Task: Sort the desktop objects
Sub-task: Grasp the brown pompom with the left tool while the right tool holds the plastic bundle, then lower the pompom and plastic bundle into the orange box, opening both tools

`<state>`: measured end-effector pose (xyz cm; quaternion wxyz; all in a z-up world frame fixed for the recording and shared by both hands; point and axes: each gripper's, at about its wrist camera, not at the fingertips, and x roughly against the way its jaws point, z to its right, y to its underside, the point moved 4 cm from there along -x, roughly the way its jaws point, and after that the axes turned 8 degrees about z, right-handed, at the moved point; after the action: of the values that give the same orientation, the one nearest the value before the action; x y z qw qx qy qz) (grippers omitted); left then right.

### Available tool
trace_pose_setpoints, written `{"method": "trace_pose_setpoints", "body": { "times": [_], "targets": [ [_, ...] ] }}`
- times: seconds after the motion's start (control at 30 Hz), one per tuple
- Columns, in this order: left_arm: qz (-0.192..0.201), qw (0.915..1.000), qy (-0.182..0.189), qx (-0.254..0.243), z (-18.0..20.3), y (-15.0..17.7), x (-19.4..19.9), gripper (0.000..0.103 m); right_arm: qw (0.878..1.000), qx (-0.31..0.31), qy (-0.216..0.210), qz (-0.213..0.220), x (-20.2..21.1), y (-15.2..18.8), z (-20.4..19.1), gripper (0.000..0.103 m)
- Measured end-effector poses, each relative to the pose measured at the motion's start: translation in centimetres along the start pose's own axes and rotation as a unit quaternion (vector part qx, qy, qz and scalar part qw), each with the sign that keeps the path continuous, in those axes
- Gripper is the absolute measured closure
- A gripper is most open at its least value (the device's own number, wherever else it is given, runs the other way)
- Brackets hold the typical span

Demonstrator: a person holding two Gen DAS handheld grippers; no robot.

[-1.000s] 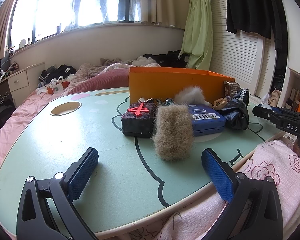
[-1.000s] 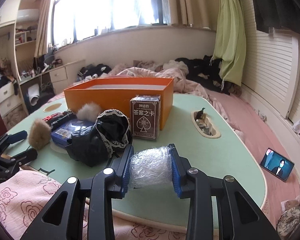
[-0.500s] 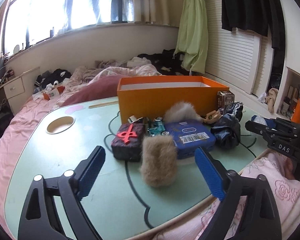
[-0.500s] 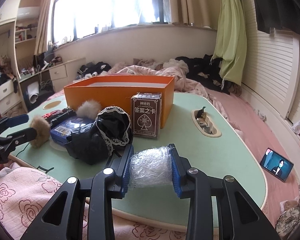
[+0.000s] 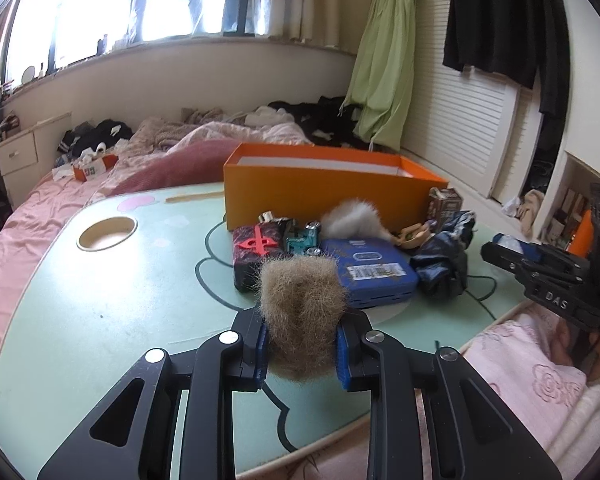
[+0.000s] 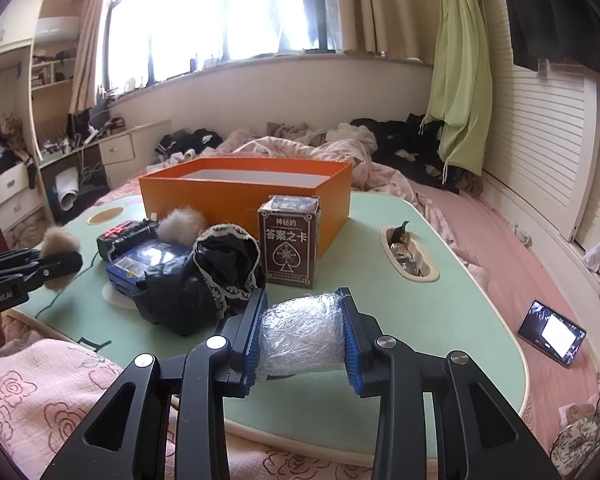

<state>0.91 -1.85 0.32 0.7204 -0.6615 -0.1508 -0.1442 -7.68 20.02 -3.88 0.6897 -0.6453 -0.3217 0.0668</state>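
My left gripper (image 5: 300, 354) is shut on a tan furry pom-pom (image 5: 302, 304) and holds it over the green table (image 5: 100, 312). My right gripper (image 6: 302, 340) is shut on a clear crinkled plastic bundle (image 6: 300, 330) near the table's front edge. An open orange box (image 5: 324, 196) stands at the back, also in the right wrist view (image 6: 240, 192). In front of it lie a dark box with a red cross (image 5: 256, 252), a blue case (image 5: 370, 276), a white pom-pom (image 5: 354, 218), a black lace cloth (image 6: 212, 280) and a brown card box (image 6: 290, 246).
The table has a round cup hole (image 5: 106, 234) at the left and an oval recess with small items (image 6: 408, 256) at the right. A pink quilt (image 6: 60, 392) lies along the near edge. A lit phone (image 6: 550, 334) lies on the bed at the right.
My left gripper has moved in and shut on the tan pom-pom, which stood free on the table before. My right gripper has kept hold of the plastic bundle.
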Motion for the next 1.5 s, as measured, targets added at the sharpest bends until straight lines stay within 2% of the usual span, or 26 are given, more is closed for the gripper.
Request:
{"method": "trace_pose_setpoints", "body": {
  "times": [0.17,0.33,0.43,0.53,0.67,0.77,0.83,0.87,0.9,0.93,1.1,1.3,1.5],
  "targets": [
    [0.027,0.9995,0.002,-0.016,0.6,-2.7,1.2,0.076,0.999,-0.031,-0.025,0.030,0.9,-3.0,0.4,0.069],
    [0.019,0.9991,-0.022,-0.030,-0.5,-8.4,-1.2,0.076,0.997,-0.015,-0.042,0.070,0.7,-8.6,-0.7,0.069],
    [-0.006,0.9998,-0.005,-0.020,-1.5,-12.2,-5.0,0.076,0.996,0.004,-0.034,0.085,-1.2,-12.1,-1.6,0.069],
    [-0.074,0.9972,0.000,-0.002,-2.5,-13.7,-10.7,0.076,0.997,0.008,-0.043,0.058,-4.5,-14.0,-1.9,0.069],
    [-0.151,0.9885,-0.013,-0.002,-3.2,-12.1,-16.8,0.076,0.998,-0.022,-0.044,-0.031,-10.4,-13.8,-1.2,0.069],
    [-0.205,0.9784,0.000,0.023,-3.8,-10.2,-19.5,0.072,0.995,-0.036,-0.036,-0.085,-13.6,-12.2,-0.6,0.069],
    [-0.231,0.9724,0.002,0.034,-4.0,-9.4,-20.1,0.060,0.992,-0.044,-0.032,-0.114,-14.6,-11.2,-0.2,0.059],
    [-0.227,0.9737,-0.003,0.022,-3.9,-9.4,-19.9,0.053,0.990,-0.055,-0.029,-0.127,-15.0,-10.9,0.1,0.043],
    [-0.223,0.9747,-0.007,0.013,-3.8,-9.3,-19.6,0.042,0.989,-0.066,-0.031,-0.131,-15.1,-10.6,0.4,0.035],
    [-0.221,0.9753,-0.007,0.009,-3.7,-9.2,-19.4,0.037,0.988,-0.072,-0.035,-0.129,-15.1,-10.5,0.6,0.035],
    [-0.218,0.9750,-0.034,-0.029,-3.1,-8.2,-18.1,0.037,0.989,-0.061,-0.042,-0.129,-15.1,-10.3,0.0,0.035],
    [-0.206,0.9775,-0.043,-0.007,-4.2,-7.7,-15.8,0.037,0.987,-0.059,-0.069,-0.131,-15.1,-10.2,-1.1,0.035],
    [-0.200,0.9783,-0.055,0.000,-4.5,-7.6,-15.3,0.037,0.988,-0.045,-0.073,-0.130,-15.1,-10.2,-2.1,0.035]
  ]
}}
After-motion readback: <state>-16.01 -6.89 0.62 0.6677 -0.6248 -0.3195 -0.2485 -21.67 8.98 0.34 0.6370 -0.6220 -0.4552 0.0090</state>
